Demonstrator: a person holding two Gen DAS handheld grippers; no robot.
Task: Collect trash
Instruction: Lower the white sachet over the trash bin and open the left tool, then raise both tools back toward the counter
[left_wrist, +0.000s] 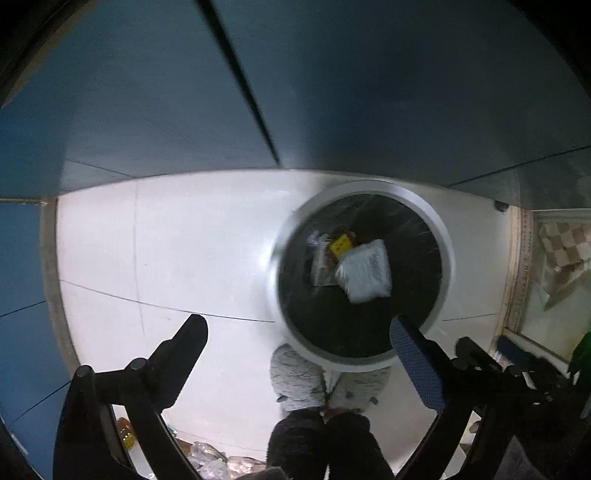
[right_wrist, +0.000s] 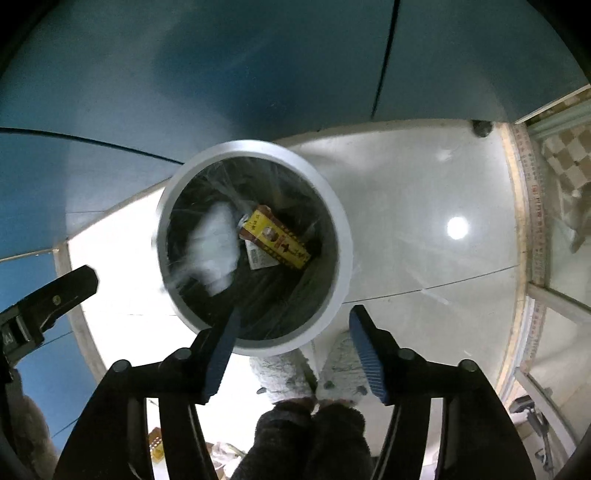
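Note:
A round bin with a grey rim and a black liner stands on the white floor; it also shows in the right wrist view. Inside lie a white plastic package, blurred in the right wrist view, and a yellow and brown box, partly seen in the left wrist view. My left gripper is open and empty above the bin's near edge. My right gripper is open and empty over the bin's near rim. The left gripper's finger shows at the left of the right wrist view.
Blue cabinet fronts rise behind the bin. The person's grey slippers stand just before the bin. Loose wrappers and a box lie on the floor at the near left. A doorway threshold with a checked mat is at the right.

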